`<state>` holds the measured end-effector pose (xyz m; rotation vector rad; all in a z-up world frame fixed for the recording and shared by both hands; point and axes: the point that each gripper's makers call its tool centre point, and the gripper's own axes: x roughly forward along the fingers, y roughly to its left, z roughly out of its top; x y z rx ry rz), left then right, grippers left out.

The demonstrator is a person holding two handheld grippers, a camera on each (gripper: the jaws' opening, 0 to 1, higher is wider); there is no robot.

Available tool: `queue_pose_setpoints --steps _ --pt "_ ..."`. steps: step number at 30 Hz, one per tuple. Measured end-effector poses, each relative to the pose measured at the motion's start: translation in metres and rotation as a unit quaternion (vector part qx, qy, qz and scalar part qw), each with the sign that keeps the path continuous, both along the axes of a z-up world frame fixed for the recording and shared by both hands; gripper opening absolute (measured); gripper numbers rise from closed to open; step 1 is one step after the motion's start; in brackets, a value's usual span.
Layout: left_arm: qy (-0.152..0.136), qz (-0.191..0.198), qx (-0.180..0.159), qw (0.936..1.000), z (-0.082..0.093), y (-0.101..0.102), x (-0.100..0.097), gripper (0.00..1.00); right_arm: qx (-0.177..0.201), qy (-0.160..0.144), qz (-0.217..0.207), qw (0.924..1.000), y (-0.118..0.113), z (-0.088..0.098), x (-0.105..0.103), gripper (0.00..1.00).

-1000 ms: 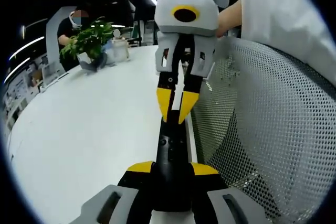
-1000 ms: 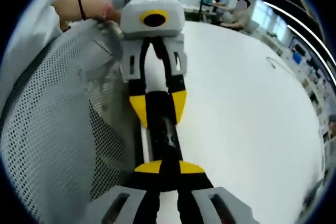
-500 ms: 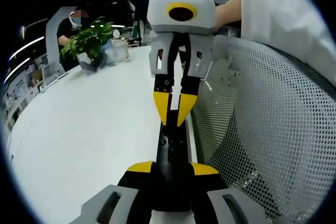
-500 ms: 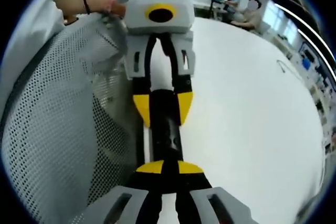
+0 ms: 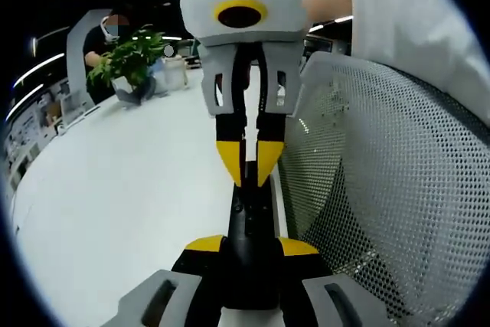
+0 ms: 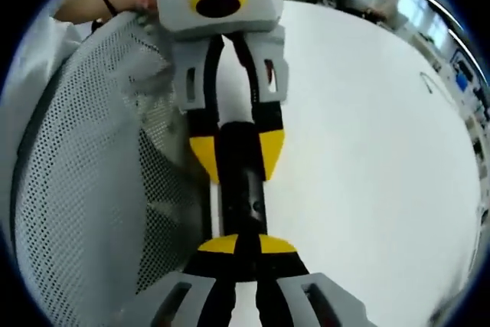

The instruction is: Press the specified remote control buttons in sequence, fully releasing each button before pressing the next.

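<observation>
A black remote control [image 5: 249, 216] lies lengthwise between the yellow pads of my left gripper [image 5: 249, 245], which is shut on its near end. My right gripper [image 5: 245, 168] comes down from above with its yellow tips together, and they rest on the remote's top face. In the right gripper view, my right gripper [image 6: 239, 244] is shut, its tips on the remote [image 6: 243, 189]. Beyond it, the left gripper [image 6: 236, 151] clamps the remote's far end. The buttons are too dark to tell apart.
The remote hangs over the edge of a white table [image 5: 115, 189]. A grey mesh chair back [image 5: 383, 189] stands close beside the grippers. A potted plant [image 5: 130, 63] sits at the table's far end near a seated person. A hand [image 6: 99, 1] holds the left gripper.
In the left gripper view the right gripper's body has swung up and to the left and looms larger, while its tips stay on the remote. The left gripper's hold is unchanged.
</observation>
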<state>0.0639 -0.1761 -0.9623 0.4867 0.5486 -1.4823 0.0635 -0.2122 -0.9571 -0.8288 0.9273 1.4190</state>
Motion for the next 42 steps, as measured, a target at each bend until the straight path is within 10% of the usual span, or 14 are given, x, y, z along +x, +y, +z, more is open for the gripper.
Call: queue_pose_setpoints --steps 9,28,36,42 --pt "0.0 0.0 0.0 1.0 0.0 0.0001 -0.0003 0.25 0.059 -0.016 -0.035 0.9975 0.004 0.0023 -0.0047 0.08" --pt "0.0 0.0 0.0 1.0 0.0001 -0.0001 -0.0006 0.25 -0.072 -0.009 -0.009 0.9973 0.0066 -0.0032 -0.0019 0.05" --pt "-0.001 0.0 0.001 1.0 0.0003 0.0001 -0.0007 0.25 0.02 -0.03 -0.026 0.999 0.0048 0.0016 -0.0015 0.06" --pt "-0.001 0.0 0.0 1.0 0.0005 0.0002 -0.0007 0.25 0.017 -0.044 -0.009 0.9988 0.0086 0.0021 -0.0033 0.05"
